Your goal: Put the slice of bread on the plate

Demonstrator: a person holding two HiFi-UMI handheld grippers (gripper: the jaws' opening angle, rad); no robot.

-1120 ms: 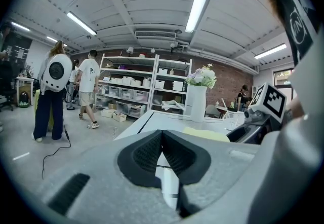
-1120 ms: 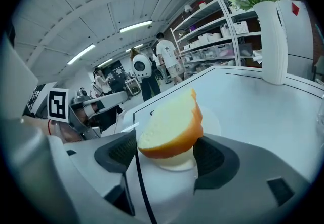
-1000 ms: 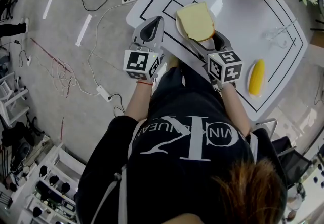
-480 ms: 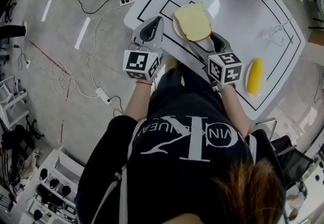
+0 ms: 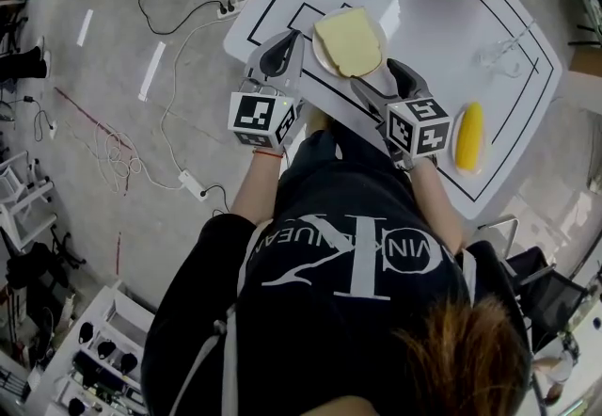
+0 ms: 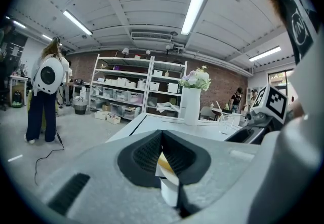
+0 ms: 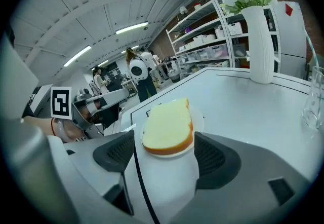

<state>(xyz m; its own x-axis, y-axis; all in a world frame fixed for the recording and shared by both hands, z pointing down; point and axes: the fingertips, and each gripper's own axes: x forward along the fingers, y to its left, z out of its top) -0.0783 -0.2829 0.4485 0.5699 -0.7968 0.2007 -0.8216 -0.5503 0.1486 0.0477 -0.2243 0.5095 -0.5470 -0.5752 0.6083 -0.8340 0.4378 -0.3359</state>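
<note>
Bread slice (image 5: 348, 40) laid flat on plate (image 7: 197, 119), near table (image 5: 442, 19) edge. Right gripper (image 7: 167, 153) held just short of plate, jaws spread wide, nothing gripped. Left gripper (image 6: 162, 139) held beside plate, jaws pressed together, empty.

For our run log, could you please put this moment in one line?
bread slice: on plate | right gripper: open | left gripper: shut

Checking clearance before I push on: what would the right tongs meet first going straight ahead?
The bread on the plate, centred just ahead of the open right tongs; possibly the plate's rim first, depth is unclear.
</note>
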